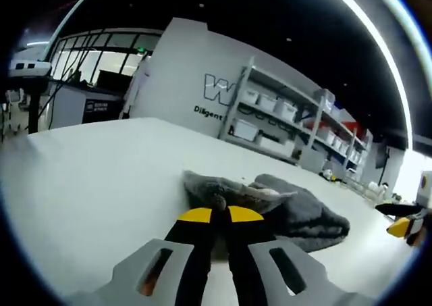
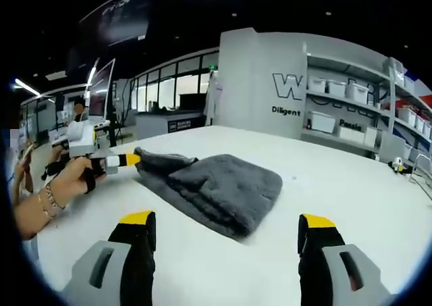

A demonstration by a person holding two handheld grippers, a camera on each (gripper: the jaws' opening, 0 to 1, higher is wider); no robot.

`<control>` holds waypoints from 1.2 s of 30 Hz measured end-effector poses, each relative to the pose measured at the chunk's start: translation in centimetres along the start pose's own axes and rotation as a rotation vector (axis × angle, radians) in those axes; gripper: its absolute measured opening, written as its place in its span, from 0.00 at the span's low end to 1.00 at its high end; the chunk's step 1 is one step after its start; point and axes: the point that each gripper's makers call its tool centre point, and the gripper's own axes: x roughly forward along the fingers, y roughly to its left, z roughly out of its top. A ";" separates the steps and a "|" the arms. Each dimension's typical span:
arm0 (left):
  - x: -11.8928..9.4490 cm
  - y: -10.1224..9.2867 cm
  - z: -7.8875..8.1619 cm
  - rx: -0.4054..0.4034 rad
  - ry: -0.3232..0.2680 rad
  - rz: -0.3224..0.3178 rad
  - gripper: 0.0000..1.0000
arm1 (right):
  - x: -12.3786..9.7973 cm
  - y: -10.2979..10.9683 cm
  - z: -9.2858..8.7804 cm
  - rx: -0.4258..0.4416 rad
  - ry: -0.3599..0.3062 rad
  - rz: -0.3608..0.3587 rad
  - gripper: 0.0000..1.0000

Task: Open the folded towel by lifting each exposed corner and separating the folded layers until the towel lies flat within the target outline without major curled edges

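Left gripper (image 1: 221, 215) jaws closed on grey towel (image 1: 290, 205) edge, white table (image 1: 88, 177), shelving (image 1: 283, 117) behind

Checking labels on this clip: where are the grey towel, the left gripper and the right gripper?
grey towel (image 2: 219, 188): right gripper view, middle of its top layer.
left gripper (image 1: 220, 213): left gripper view, between its yellow tips, shut on the towel's corner.
right gripper (image 2: 226, 219): right gripper view, between its open jaws.

Grey fluffy towel (image 2: 216, 188) lies folded and rumpled on the white table (image 2: 351, 184).

Bare table (image 2: 351, 184) around towel (image 2: 216, 188) (shelves (image 2: 351, 110) distant)
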 end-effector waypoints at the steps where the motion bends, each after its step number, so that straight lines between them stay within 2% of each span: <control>1: 0.0 0.2 -0.1 -0.003 0.005 0.010 0.06 | 0.0 0.0 0.0 0.000 0.002 0.000 0.88; 3: 0.0 0.5 -0.4 -0.005 0.021 0.021 0.09 | 0.0 0.0 -0.1 0.000 0.003 0.001 0.88; 5: -0.4 0.9 -1.2 0.006 0.065 0.044 0.15 | 0.0 0.0 -0.1 -0.002 0.008 0.001 0.88; 8: -0.8 0.9 -1.8 0.007 0.107 0.063 0.32 | 0.0 -0.1 -0.2 -0.002 0.009 0.000 0.88; 11: -0.7 0.7 -1.6 0.090 0.138 0.070 0.45 | 0.0 -0.1 -0.2 -0.004 0.013 0.000 0.88; 15: -0.6 -0.4 0.0 0.240 0.105 0.042 0.55 | 0.0 -0.1 -0.4 -0.003 0.018 0.001 0.88; 18: -0.3 -2.0 1.1 0.407 0.078 -0.007 0.55 | 0.0 -0.1 -0.4 -0.005 0.019 0.003 0.88; 21: 0.0 -3.5 1.5 0.539 0.070 -0.058 0.55 | 0.0 -0.1 -0.3 -0.007 0.019 0.005 0.88; 23: 0.1 -4.2 1.3 0.567 0.072 -0.081 0.52 | 0.0 -0.1 -0.3 -0.007 0.018 0.007 0.88; 27: 0.5 -4.9 1.0 0.675 0.085 -0.106 0.44 | 0.1 0.0 -0.3 -0.006 0.019 0.011 0.88; 31: 1.4 -5.1 -0.4 0.670 0.134 -0.164 0.38 | 0.1 0.0 -0.4 -0.008 0.024 0.012 0.88; 33: 1.9 -5.4 -1.2 0.661 0.155 -0.218 0.28 | 0.2 0.0 -0.4 -0.007 0.025 0.015 0.87; 36: 2.2 -5.3 -1.4 0.650 0.157 -0.232 0.22 | 0.2 0.0 -0.4 -0.005 0.026 0.016 0.87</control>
